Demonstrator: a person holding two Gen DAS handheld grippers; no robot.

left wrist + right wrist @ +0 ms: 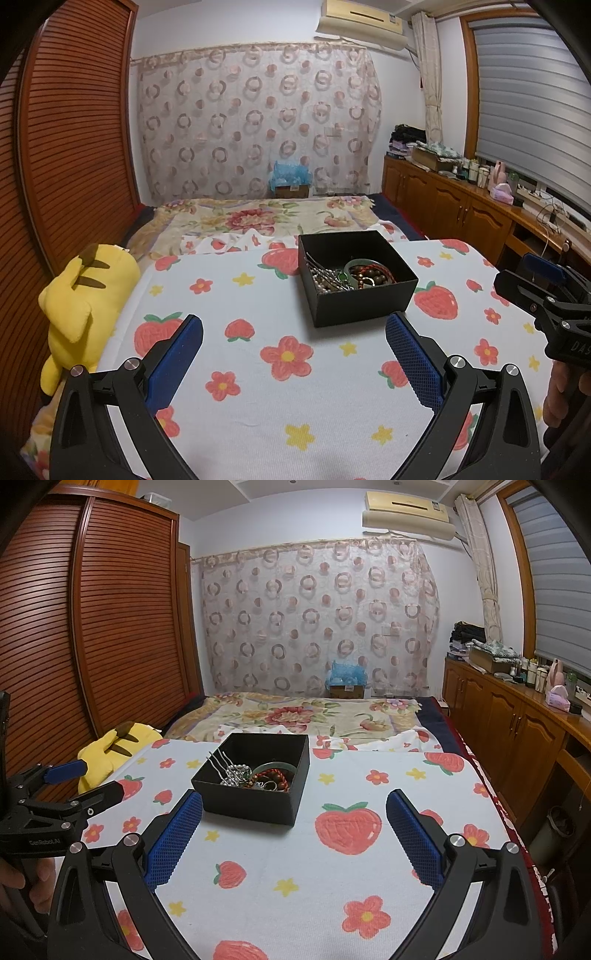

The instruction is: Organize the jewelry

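An open black box (364, 301) (251, 805) stands on the strawberry-print cloth. Inside lie tangled pieces: silver hairpins (325, 271) (221, 762), a pale green bangle (360, 263) (280, 765), brown and red bead bracelets (371, 275) (271, 775). My left gripper (294, 332) is open and empty, just short of the box, which sits ahead and to the right. My right gripper (294, 805) is open and empty, with the box ahead and to the left. Each gripper also shows in the other's view: the right one (546, 295), the left one (74, 779).
The strawberry cloth (258, 369) (332, 867) covers a flat surface on the bed. A yellow plush toy (81, 306) (110, 749) lies at its left edge. A wooden wardrobe (92, 627) stands on the left, a low wooden cabinet (517, 731) on the right.
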